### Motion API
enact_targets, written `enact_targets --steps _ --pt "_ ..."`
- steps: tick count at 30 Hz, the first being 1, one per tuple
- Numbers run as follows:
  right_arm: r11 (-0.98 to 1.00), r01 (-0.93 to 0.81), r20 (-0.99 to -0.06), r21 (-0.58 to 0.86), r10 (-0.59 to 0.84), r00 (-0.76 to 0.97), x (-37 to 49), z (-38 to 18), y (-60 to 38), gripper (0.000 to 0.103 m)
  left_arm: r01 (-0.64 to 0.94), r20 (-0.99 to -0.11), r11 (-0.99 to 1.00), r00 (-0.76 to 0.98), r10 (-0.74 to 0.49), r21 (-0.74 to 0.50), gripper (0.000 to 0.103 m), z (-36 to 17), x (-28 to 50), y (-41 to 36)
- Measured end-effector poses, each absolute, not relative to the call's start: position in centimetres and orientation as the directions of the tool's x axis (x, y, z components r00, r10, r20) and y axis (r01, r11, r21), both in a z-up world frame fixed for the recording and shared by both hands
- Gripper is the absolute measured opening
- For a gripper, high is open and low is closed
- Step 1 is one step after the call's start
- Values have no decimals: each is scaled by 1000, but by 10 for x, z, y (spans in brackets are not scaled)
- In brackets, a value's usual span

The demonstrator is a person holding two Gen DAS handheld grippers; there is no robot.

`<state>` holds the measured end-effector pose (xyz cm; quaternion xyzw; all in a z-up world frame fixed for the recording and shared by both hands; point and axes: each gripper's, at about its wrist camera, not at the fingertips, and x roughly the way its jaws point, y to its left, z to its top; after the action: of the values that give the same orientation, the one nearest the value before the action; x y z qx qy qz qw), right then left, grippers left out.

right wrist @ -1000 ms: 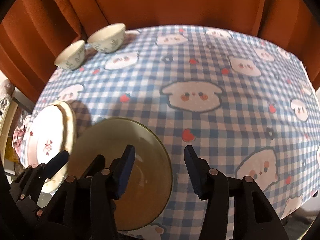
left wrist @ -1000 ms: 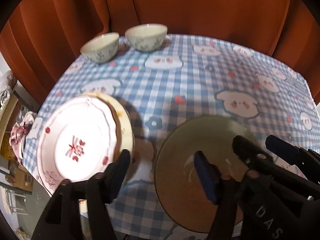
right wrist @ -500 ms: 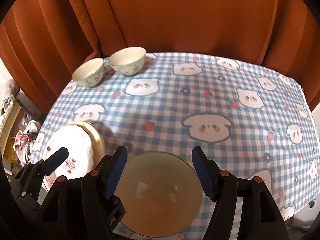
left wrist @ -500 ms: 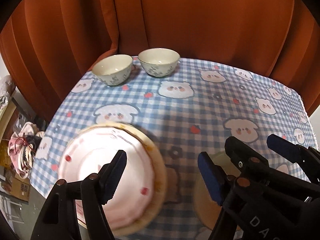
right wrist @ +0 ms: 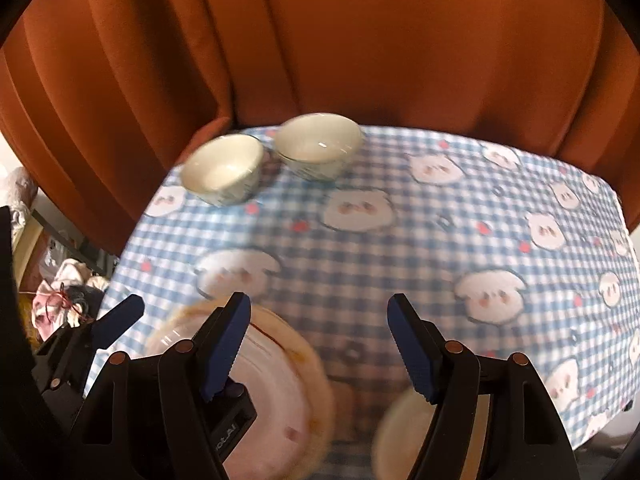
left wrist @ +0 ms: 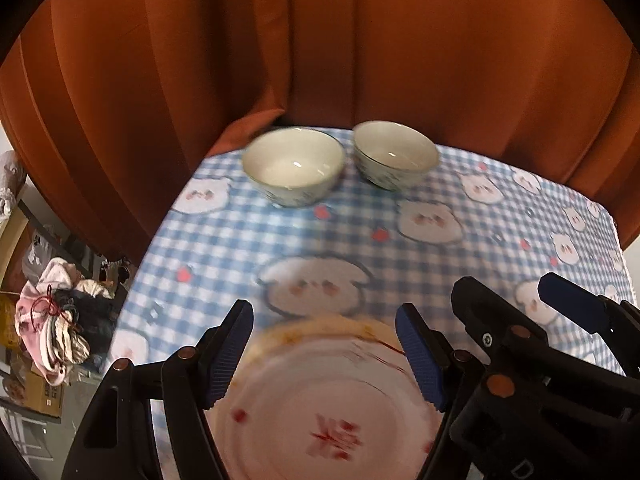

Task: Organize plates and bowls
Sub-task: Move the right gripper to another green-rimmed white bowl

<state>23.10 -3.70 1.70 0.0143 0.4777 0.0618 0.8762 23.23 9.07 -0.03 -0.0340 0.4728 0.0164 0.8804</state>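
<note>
We've got the left gripper spread wide with nothing in it, hanging over the pink flowered plate at six o'clock on the checked tablecloth. Our right gripper is opening too, jaws empty, the glass plate blurred down at five o'clock. Two bowls wait at twelve o'clock: the left bowl and the right bowl, side by side before the orange curtain.
</note>
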Motion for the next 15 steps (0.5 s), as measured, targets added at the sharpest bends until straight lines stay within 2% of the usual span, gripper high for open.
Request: enact_targets --steps 15 --pt "995 -45 -808 85 95 581 305 21 56 74 -58 -818 998 576 5 -34 76 -3 313 169"
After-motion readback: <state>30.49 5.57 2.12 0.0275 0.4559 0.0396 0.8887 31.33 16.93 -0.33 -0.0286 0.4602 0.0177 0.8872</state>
